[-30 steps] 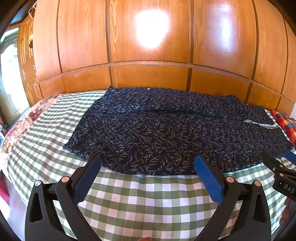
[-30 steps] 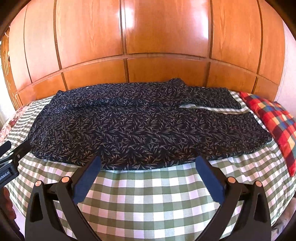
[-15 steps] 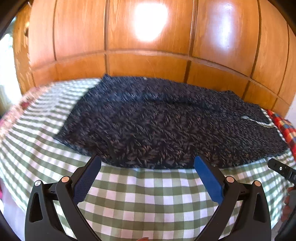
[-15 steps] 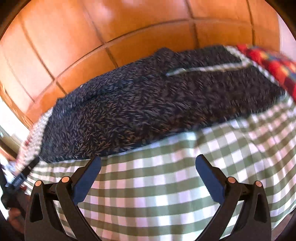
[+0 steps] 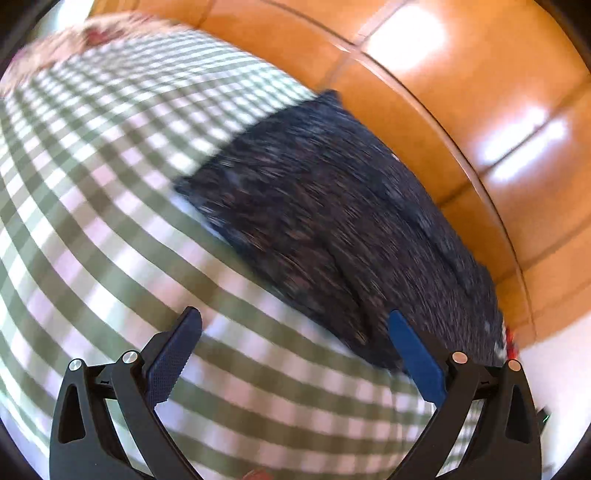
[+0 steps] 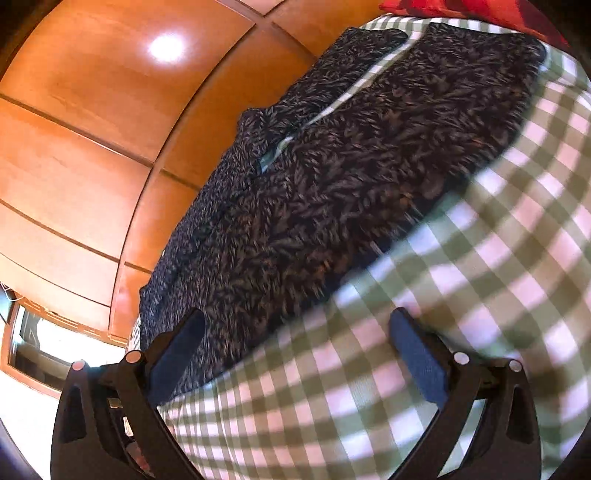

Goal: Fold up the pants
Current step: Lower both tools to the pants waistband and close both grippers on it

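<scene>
Dark navy pants [image 5: 332,221] with a small leaf print lie spread flat on a green-and-white checked bed cover [image 5: 92,221]. My left gripper [image 5: 295,332] is open and empty, low over the cover just before the pants' waist end. In the right wrist view the pants [image 6: 351,166] run diagonally, their two legs parted by a thin strip of cover. My right gripper [image 6: 299,328] is open too, its left finger over the pants' near edge and its right finger over the checked cover [image 6: 480,295]. Both views are tilted and blurred.
A glossy wooden panelled wall [image 5: 461,92] runs along the far side of the bed. A red plaid cushion [image 6: 461,9] lies beyond the leg ends. A floral cloth [image 5: 92,33] edges the bed's far left. A bright window [image 6: 48,339] shows low left.
Both grippers have swung apart and rolled: the left toward the waist end, the right toward the leg end. Each has come lower and closer to the pants' near edge. Both stay open.
</scene>
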